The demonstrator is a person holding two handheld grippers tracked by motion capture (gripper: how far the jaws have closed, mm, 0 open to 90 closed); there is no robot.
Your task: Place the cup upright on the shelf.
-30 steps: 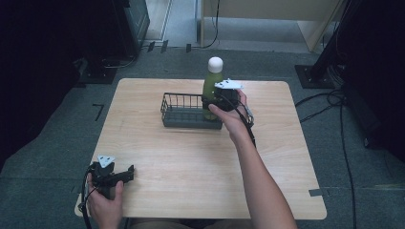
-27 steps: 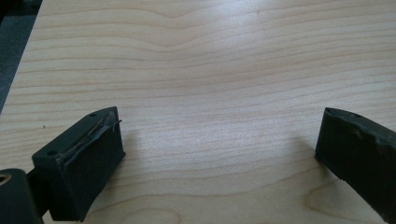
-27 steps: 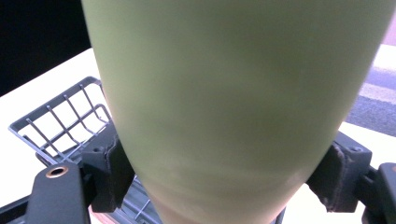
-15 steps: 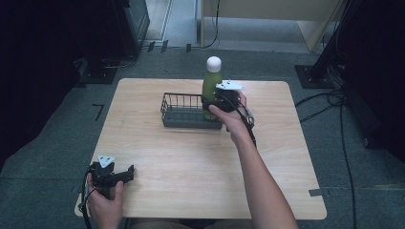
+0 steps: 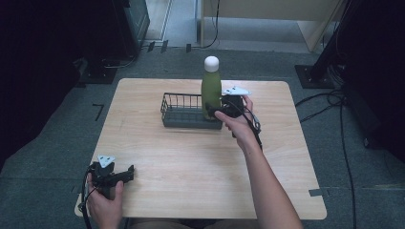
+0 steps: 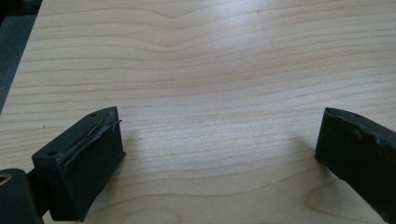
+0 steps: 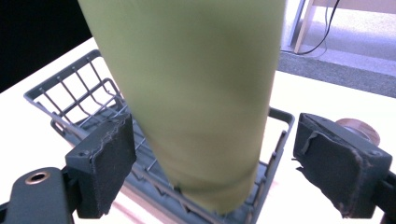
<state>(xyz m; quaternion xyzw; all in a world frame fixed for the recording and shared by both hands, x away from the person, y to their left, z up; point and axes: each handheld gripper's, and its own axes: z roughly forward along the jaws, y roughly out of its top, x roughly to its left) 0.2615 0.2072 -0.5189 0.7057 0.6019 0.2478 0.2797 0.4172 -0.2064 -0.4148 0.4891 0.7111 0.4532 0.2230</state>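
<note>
Your right tongs sit at the centre of the high view, jaws apart on either side of the green bottle, neither pad touching it in the right gripper view. The bottle stands upright in the right end of the wire basket. This looks like the release step, so the next move calls for backing straight off without brushing the bottle. Your left tongs rest at the lower left, jaws wide over bare table. The bottle's cap is cut off in the right gripper view, and a brown round thing behind the right jaw is hard to make out.
</note>
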